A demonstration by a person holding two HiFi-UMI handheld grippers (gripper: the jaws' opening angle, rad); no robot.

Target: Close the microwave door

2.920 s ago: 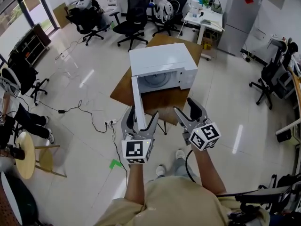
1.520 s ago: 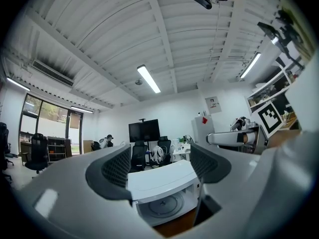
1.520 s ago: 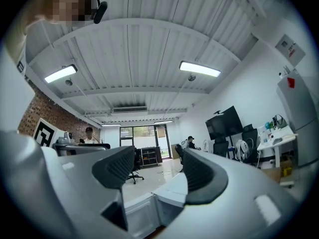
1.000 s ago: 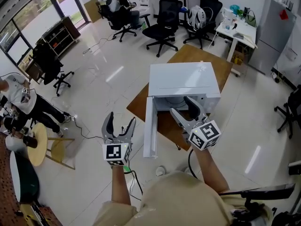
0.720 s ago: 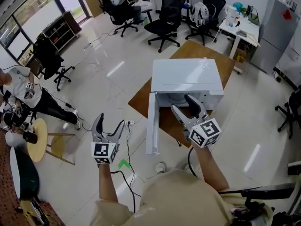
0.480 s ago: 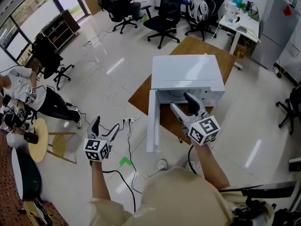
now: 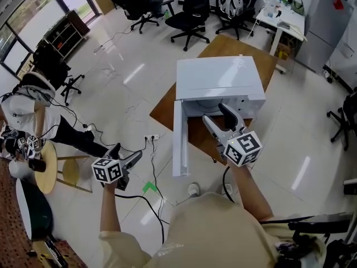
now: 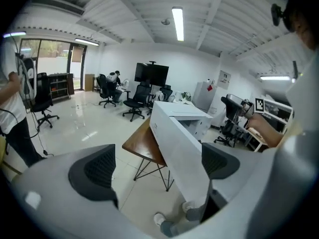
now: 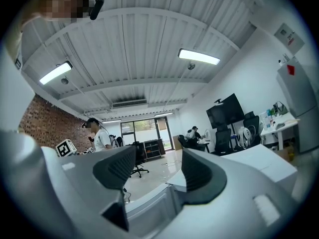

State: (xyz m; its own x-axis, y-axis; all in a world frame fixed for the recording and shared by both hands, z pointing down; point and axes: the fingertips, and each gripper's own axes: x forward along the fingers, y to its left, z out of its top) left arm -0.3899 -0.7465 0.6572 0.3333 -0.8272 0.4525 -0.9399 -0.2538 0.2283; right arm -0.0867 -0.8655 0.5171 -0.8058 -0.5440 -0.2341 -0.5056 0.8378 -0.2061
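A brown wooden counter stood on thin dark legs on the glossy, pale floor. A white microwave sat directly on it and covered much of the top. Its door hung open, jutting past the counter's near edge. A white power strip and a green scrap lay on the floor nearby.

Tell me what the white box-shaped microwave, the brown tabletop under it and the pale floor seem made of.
White box-shaped microwave: probably painted sheet metal, smooth matte white, crisp edges. Brown tabletop: wood or wood-look laminate, even warm brown, slight sheen. Pale floor: glossy tile or polished stone; it mirrors the lights.
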